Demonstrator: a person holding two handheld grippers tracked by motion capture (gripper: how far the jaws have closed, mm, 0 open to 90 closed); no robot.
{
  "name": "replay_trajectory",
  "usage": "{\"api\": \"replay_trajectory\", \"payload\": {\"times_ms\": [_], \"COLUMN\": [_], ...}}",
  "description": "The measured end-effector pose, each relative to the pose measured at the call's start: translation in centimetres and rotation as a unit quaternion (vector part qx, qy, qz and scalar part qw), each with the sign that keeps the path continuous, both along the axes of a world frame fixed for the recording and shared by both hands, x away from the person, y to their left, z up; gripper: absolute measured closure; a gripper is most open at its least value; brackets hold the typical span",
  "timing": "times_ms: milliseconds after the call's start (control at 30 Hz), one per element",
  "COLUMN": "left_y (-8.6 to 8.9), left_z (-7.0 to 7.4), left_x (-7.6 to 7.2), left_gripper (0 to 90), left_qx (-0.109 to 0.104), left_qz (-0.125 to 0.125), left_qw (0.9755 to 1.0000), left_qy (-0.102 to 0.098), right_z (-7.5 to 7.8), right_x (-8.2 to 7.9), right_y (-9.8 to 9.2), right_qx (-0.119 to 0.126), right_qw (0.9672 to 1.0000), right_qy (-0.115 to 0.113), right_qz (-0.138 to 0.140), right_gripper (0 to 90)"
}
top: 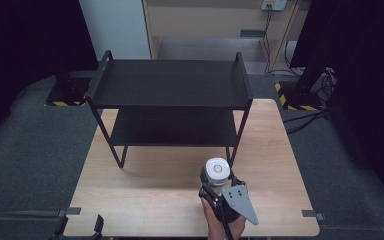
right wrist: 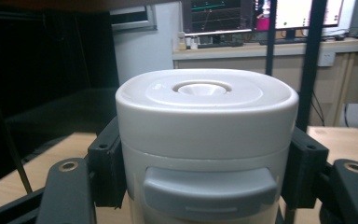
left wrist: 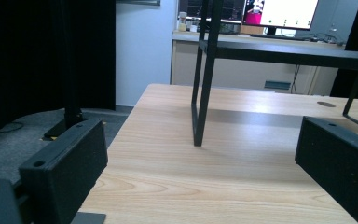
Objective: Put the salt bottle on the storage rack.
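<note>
Right hand-held gripper [top: 219,181] clamped on white rounded plastic canister [right wrist: 205,140] with grey front tab, dimpled lid; left hand-held gripper [left wrist: 200,186] jaws apart over light wooden table [left wrist: 205,182].

High view: set above the near side, aimed fwd & down; whole tabletop [top: 145,195] and black rack [top: 172,82] are taken in. Left gripper view: held low near the tabletop's left edge, aimed level across it at a rack leg [left wrist: 200,93]. Right gripper view: pressed close behind a white canister [right wrist: 205,140], rack posts seen beyond. The rack is shared by all three.
</note>
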State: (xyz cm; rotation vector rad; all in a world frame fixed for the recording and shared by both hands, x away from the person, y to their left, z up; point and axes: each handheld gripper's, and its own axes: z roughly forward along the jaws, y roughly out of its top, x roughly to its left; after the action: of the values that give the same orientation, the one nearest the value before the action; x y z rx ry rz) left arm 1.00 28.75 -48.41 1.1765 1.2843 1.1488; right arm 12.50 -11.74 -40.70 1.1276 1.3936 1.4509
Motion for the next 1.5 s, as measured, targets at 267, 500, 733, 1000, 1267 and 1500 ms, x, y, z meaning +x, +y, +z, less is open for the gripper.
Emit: {"api": "replay_trajectory", "payload": {"times_ms": [267,500,733,1000,1267,1500], "left_y": [0.0,0.2,0.4,0.6,0.7,0.7], "left_z": [0.1,0.2,0.3,0.3,0.3,0.4], "left_x": [-0.2,-0.2,-0.2,-0.1,0.0,0.0], "left_gripper": [1.2,1.3,1.4,1.6,1.8,1.8], "left_qx": [-0.005,-0.008,-0.009,-0.010,-0.011,-0.010], "left_qz": [-0.009,-0.007,-0.004,0.003,0.005,0.008], "left_qw": [0.9999,0.9999,0.9999,0.9999,0.9999,0.9999], "left_qy": [-0.006,-0.009,-0.009,-0.010,-0.010,-0.011], "right_z": [3.5,5.4,5.8,5.8,5.6,5.3], "right_x": [3.7,6.7,9.4,11.2,12.8,14.3], "right_y": [0.8,1.5,2.1,2.5,2.8,3.0], "right_qx": [-0.011,-0.018,-0.014,-0.017,-0.023,-0.019], "right_qw": [0.9998,0.9995,0.9997,0.9998,0.9997,0.9998], "right_qy": [-0.010,-0.014,-0.009,-0.003,0.000,0.000], "right_qz": [0.014,0.020,0.019,0.014,0.010,0.003], "right_gripper": [31.6,31.6,31.6,31.6,31.6,31.6]}}
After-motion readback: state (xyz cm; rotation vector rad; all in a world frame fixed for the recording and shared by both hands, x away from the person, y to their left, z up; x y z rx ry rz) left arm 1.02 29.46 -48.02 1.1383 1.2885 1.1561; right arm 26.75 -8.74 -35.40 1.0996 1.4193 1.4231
